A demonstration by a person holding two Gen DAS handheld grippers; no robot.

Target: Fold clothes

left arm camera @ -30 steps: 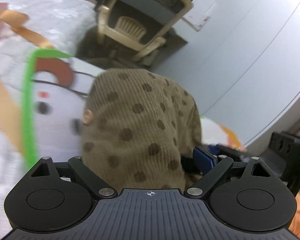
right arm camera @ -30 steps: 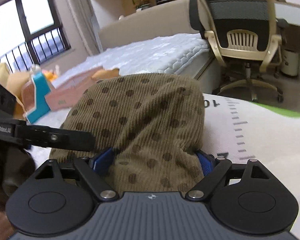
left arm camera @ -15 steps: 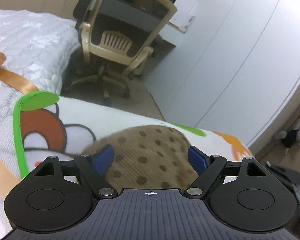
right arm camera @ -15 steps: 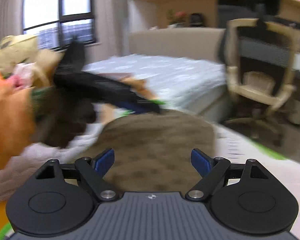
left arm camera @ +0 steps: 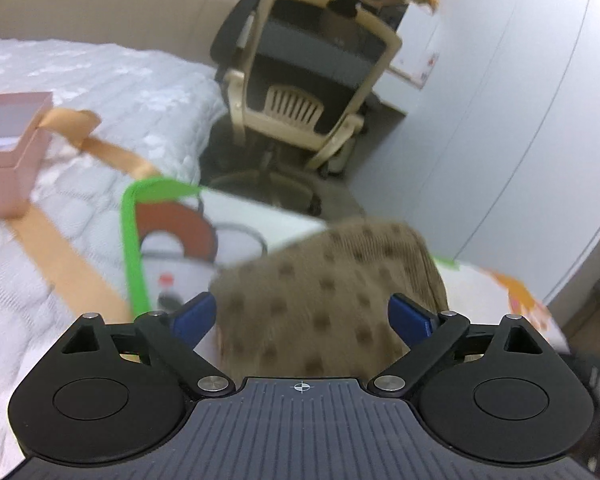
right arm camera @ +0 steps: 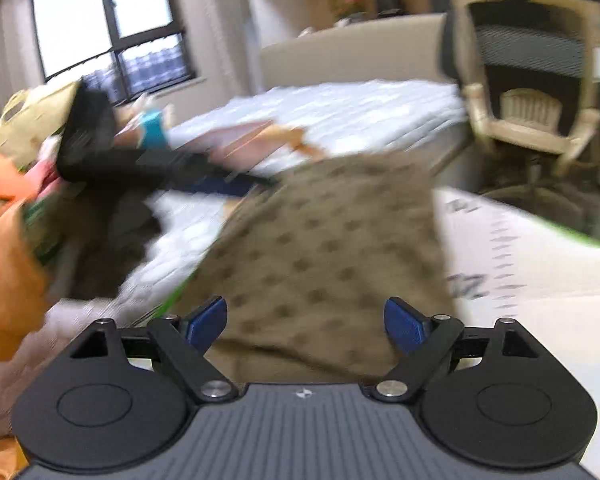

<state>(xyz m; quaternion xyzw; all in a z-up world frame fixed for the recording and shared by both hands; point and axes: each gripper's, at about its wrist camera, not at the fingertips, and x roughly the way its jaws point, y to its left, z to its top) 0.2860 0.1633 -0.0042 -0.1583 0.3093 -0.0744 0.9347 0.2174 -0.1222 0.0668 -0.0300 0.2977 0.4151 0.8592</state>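
A brown corduroy garment with dark dots (left arm camera: 324, 280) lies folded on a white play mat with a green border (left arm camera: 130, 240). My left gripper (left arm camera: 302, 316) is open, and its blue pads (left arm camera: 192, 316) stand wide on either side of the garment's near edge. My right gripper (right arm camera: 305, 322) is also open over the near edge of the same garment (right arm camera: 332, 240). In the right wrist view the left gripper (right arm camera: 100, 148) is a blurred black shape at the garment's far left. Motion blur hides whether any pad touches the cloth.
A pink box (left arm camera: 8, 152) with orange ribbon sits on the white quilted mattress (left arm camera: 120, 92). A beige office chair (left arm camera: 300, 92) stands beyond the mat. A pile of orange and brown clothes (right arm camera: 8, 240) lies at the left in the right wrist view.
A second ago the garment hung bunched high between both grippers. It has since dropped flat onto the mat, both grippers' fingers stand wide apart, and both cameras have drawn back.
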